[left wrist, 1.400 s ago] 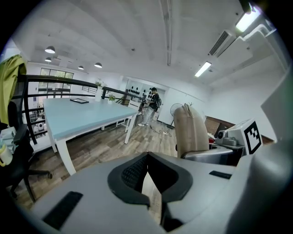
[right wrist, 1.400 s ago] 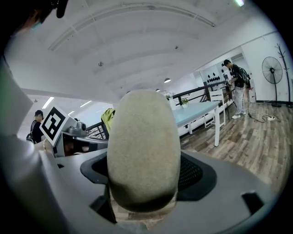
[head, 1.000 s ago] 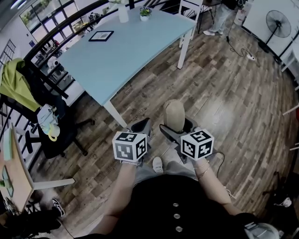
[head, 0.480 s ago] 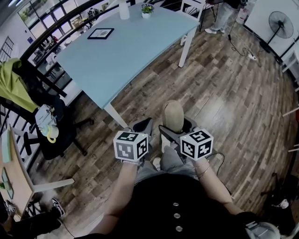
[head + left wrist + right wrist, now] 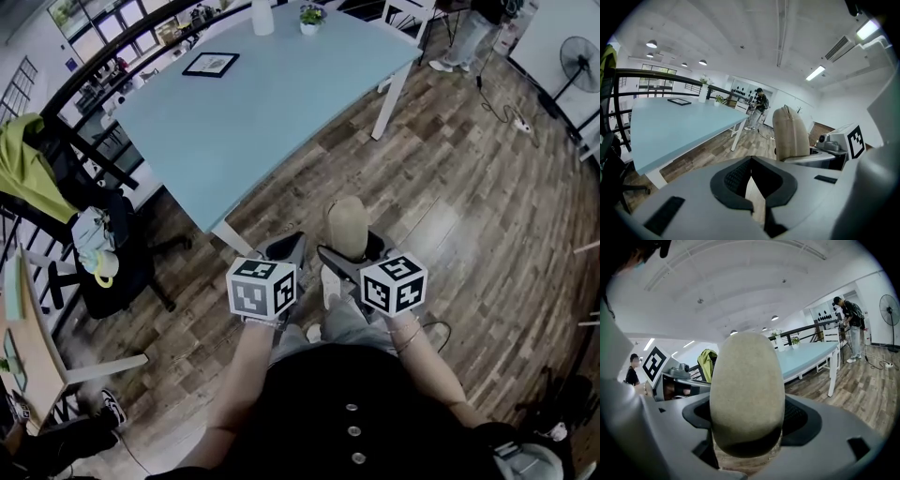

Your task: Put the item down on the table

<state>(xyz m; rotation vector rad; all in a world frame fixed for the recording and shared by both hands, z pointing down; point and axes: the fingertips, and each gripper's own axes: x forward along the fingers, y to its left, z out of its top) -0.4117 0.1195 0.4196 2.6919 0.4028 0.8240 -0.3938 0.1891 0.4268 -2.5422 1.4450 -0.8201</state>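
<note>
The item [image 5: 347, 228] is a tan, matte, egg-shaped thing with a finely grained skin and a smoothly rounded top. Its colour is even, without print or marks. In the left gripper view it looks narrower, with a faint ridge running over its crown [image 5: 791, 133].

The right claw [image 5: 352, 253] is clenched on the item. In the right gripper view the dark ribbed pads [image 5: 799, 418] press in on the item's lower part from both sides, and the body of the item [image 5: 746, 390] rises from between them, standing upright past the tips. It fills the middle of that view and hides most of the gap between the jaws.

The left claw [image 5: 286, 248] sits just beside the right claw, on its left, at about the same height. In its own view its jaws meet at the tips [image 5: 751, 159] with nothing between them; only wooden floor shows through the opening behind them. The item stands just to the right of this claw without touching it.

Both claws are held in the air over the wooden floor [image 5: 450, 187]. The pale blue surface [image 5: 253, 112] lies ahead of the claws and to their left, apart from them, its near corner leg closest to the left claw. The item does not touch the surface.
</note>
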